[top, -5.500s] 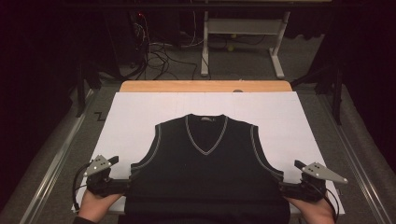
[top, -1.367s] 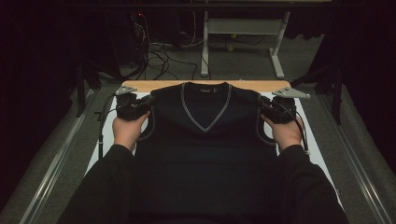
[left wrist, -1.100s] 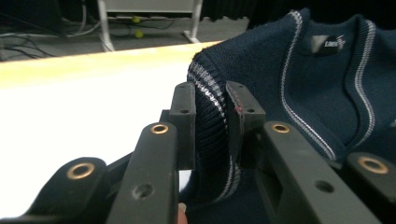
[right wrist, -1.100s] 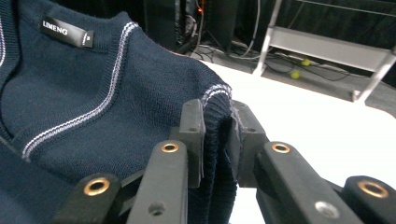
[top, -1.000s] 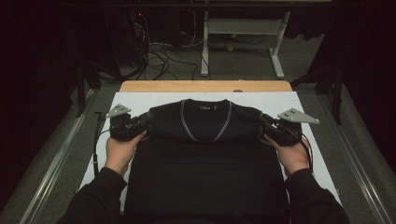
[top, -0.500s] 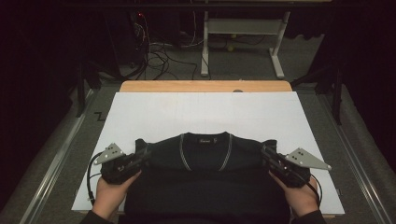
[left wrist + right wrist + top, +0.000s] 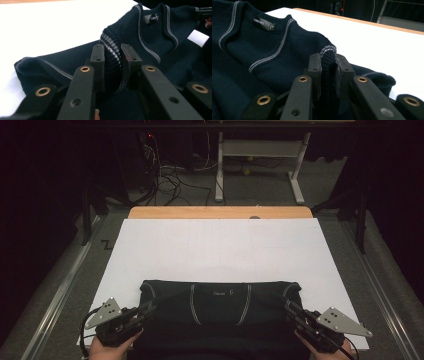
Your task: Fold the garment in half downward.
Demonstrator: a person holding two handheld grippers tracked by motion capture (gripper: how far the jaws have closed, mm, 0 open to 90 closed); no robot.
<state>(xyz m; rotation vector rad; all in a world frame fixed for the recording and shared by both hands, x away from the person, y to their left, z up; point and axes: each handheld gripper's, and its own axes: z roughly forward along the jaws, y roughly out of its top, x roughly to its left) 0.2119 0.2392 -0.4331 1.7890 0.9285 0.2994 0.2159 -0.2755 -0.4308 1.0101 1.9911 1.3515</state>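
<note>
Knitwear bunches in both grips: left gripper [image 7: 112, 62] and right gripper [image 7: 328, 67] pinch the vest's [image 7: 220, 312] shoulders, folded near the white sheet's [image 7: 220, 245] front edge; uneven release could skew the fold.

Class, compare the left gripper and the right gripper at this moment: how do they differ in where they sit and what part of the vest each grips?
The left gripper clamps the vest at its left shoulder edge; the right gripper clamps the right shoulder edge. The left points inward to the right, the right inward to the left. Shared: both are shut on striped ribbed trim near the table's front edge.
</note>
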